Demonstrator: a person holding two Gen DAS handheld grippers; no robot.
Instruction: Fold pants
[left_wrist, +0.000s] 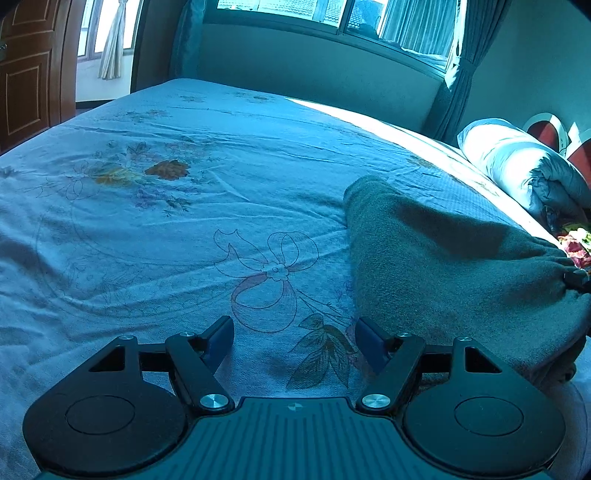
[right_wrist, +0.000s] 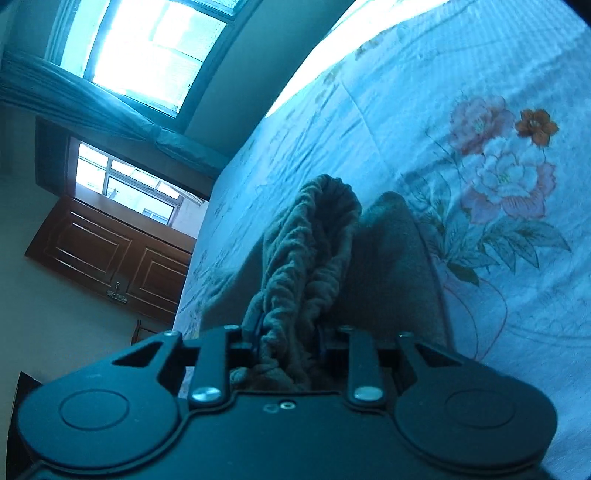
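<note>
Here the pants (left_wrist: 436, 258) lie on the bed (left_wrist: 184, 221), a grey-green fleece heap filling the right of the left wrist view. From the far rounded end near the frame's middle right, the cloth runs down toward the lower right corner. At the right edge the fabric gathers into tight folds where the tip of the right gripper (left_wrist: 578, 278) pinches it.

The left gripper (left_wrist: 294, 341) sits at the bottom of that view, jaws spread wide with nothing between them. Its blue pads (left_wrist: 221, 341) hover over bare sheet, the right pad just beside the pants' near edge; whether it touches the cloth I cannot tell.

In the right wrist view, the right gripper (right_wrist: 288, 341) sits at bottom centre, clamped on a bunched, ruched band of the pants (right_wrist: 306, 258). The gathered cloth rises up from between the fingers toward the frame's middle, and a smoother fold of the same garment lies just right of it. The pads themselves are mostly hidden by fabric.

The sheet carries printed flowers (right_wrist: 502, 162) at the right of this view. A pillow (left_wrist: 517, 158) rests at the right edge of the left wrist view, beyond the pants. A window (left_wrist: 332, 14) runs along the top, with a wooden door (left_wrist: 26, 74) at the upper left.
</note>
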